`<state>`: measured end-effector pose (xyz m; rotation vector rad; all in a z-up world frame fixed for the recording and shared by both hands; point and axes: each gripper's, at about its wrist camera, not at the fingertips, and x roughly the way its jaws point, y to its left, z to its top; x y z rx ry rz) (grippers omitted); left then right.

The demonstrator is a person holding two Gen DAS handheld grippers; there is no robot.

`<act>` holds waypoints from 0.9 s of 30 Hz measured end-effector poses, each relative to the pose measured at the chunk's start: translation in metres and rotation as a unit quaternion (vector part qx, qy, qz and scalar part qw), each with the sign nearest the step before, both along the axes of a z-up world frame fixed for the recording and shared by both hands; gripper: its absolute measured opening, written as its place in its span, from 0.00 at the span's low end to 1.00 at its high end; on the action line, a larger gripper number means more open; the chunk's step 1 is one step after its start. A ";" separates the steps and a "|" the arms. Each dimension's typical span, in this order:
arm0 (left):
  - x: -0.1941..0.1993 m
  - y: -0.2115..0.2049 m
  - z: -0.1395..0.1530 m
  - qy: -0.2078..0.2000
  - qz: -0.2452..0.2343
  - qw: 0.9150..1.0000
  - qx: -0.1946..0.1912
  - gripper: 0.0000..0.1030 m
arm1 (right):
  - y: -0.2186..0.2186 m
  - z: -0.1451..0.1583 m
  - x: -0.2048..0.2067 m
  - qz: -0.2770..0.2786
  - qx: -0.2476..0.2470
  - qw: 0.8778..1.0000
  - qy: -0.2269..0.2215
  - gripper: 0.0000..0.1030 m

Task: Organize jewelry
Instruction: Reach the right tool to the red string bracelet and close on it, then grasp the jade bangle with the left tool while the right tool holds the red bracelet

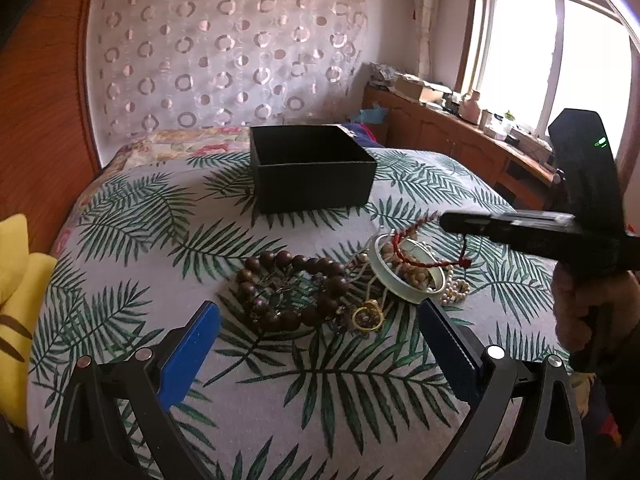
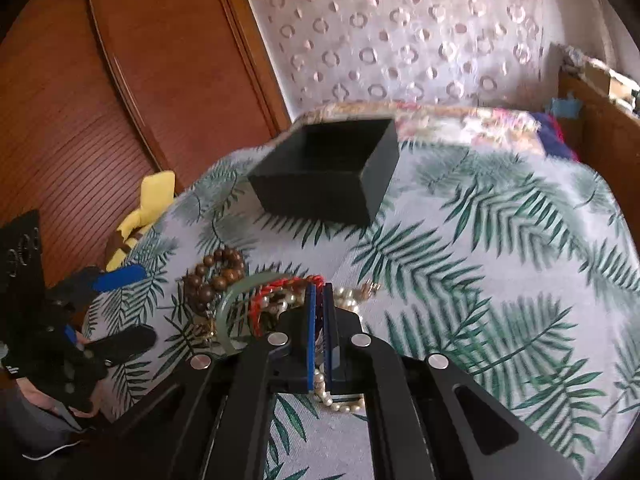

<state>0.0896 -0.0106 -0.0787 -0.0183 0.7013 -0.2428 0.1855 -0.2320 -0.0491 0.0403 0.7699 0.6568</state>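
So left to right: my left gripper (image 1: pixel 320 344) is spread wide with nothing in it, hanging just short of the heap. First thing in front of it is the brown wooden bead strand (image 1: pixel 288 288), bunched in loose loops, with a little gold ring (image 1: pixel 366 316) at its near edge. Next comes the pale green bangle (image 1: pixel 408 272), tipped up on the heap, with more beads inside it. Then the red cord bracelet (image 1: pixel 416 252), which my right gripper (image 2: pixel 319 292) has pinched, blades nearly touching. The cord runs up and left from the bangle toward the tips, so its long axis points roughly at the box. Pearl strand (image 2: pixel 340 396) trails under that gripper, touching the blades maybe, can't tell.

Progress-wise: basically nothing done. The black box (image 1: pixel 312 168) sits open farther back on the leaf-print bedspread (image 1: pixel 320 400), and what I can see of its inside looks empty. The whole tangle is yet to go in.
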 end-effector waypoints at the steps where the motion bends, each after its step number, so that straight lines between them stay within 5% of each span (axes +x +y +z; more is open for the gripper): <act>1: 0.002 -0.002 0.000 0.000 -0.004 1.000 0.003 0.93 | -0.003 0.004 -0.002 -0.002 0.003 1.000 -0.006 0.03; 8: 0.017 -0.031 -0.002 0.013 -0.045 0.999 0.025 0.93 | -0.027 0.019 -0.016 -0.020 -0.021 0.999 -0.041 0.03; 17: 0.031 -0.050 -0.004 0.026 -0.078 0.995 0.053 0.93 | -0.053 0.004 -0.025 -0.041 -0.016 0.999 -0.032 0.03; 27: 0.058 -0.080 -0.012 0.055 -0.130 0.983 0.118 0.93 | -0.065 0.004 -0.030 -0.055 0.002 0.998 -0.036 0.03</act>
